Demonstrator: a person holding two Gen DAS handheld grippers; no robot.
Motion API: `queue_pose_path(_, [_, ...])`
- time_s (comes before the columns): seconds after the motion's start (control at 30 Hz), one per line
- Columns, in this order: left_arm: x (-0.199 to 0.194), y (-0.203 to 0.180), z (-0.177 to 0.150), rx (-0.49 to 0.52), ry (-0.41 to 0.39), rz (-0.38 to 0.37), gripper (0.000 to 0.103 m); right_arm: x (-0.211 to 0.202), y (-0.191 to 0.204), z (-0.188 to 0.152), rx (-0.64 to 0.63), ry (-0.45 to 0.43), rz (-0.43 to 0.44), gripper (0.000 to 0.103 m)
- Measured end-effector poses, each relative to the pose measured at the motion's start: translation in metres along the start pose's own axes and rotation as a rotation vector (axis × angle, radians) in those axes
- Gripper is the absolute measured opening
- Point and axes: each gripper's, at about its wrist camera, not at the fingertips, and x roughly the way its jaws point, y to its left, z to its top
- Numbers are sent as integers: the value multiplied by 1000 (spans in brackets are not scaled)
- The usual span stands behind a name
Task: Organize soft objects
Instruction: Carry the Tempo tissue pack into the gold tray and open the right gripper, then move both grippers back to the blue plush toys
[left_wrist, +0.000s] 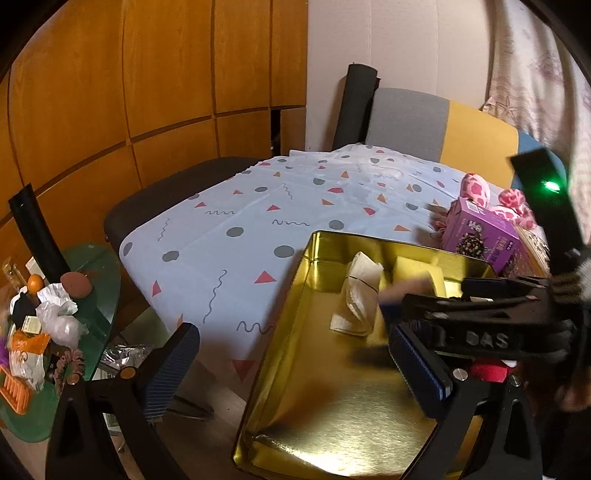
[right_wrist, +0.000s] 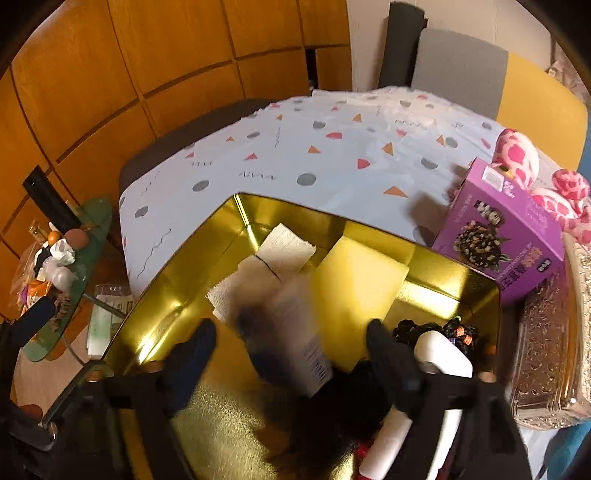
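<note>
An open gold tin (right_wrist: 177, 295) sits on the patterned cloth. It holds a white folded cloth (right_wrist: 284, 247), a yellow sponge (right_wrist: 358, 284) and dark scrunchies (right_wrist: 447, 328). My right gripper (right_wrist: 291, 350) hangs over the tin with its jaws wide apart. Between them is a blurred white item with a barcode (right_wrist: 295, 332), and neither pad touches it. My left gripper (left_wrist: 295, 369) is open and straddles the tin's (left_wrist: 295, 295) left wall, holding nothing. The right tool's black frame (left_wrist: 480, 317) crosses the left wrist view above the sponge (left_wrist: 413, 273) and cloth (left_wrist: 358, 291).
A purple box (right_wrist: 509, 236) and a pink spotted plush (right_wrist: 517, 151) stand right of the tin, with a silver tray (right_wrist: 546, 350) nearer. A cluttered green glass side table (left_wrist: 96, 295) is at the left. A chair (left_wrist: 410, 118) stands behind the table.
</note>
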Motion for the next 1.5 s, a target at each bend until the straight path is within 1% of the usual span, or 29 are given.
queue_pose_path(0.07, [1, 3, 1, -14, -1, 2, 103, -8, 3, -3, -22, -24, -44, 88])
queue_pose_path(0.1, [1, 5, 1, -20, -2, 2, 103, -15, 5, -5, -36, -43, -83, 88])
queue_pose_path(0.17, [1, 6, 2, -25, -5, 5, 103, -33, 10, -12, -69, -99, -152, 88])
queue_pose_path(0.3, [1, 5, 2, -15, -3, 9, 103, -64, 17, -24, -104, -189, -252, 88])
queue_pose_path(0.47, [-2, -1, 0, 4, 3, 5, 103, -95, 14, -37, -71, -271, -333, 88])
queue_pose_path(0.53, [-4, -4, 1, 12, 2, 3, 103, -103, 10, -41, -54, -291, -365, 88])
queue_pose_path(0.6, [-6, -8, 0, 22, 0, -1, 103, -110, 5, -44, -36, -309, -384, 88])
queue_pose_path(0.7, [-11, -15, 0, 40, -2, -6, 103, -119, -2, -49, -3, -326, -385, 88])
queue_pose_path(0.8, [-15, -22, 0, 59, -10, -9, 103, -126, -6, -52, 5, -336, -435, 88])
queue_pose_path(0.87, [-18, -26, 0, 69, -11, -13, 103, -129, -6, -55, -1, -342, -433, 88])
queue_pose_path(0.97, [-20, -32, 0, 84, -14, -17, 103, -133, -10, -59, 18, -346, -397, 88])
queue_pose_path(1.17, [-24, -42, -1, 104, -18, -26, 103, -141, -18, -64, 41, -361, -384, 88])
queue_pose_path(1.5, [-31, -59, -2, 145, -26, -44, 103, -146, -29, -70, 67, -357, -378, 88])
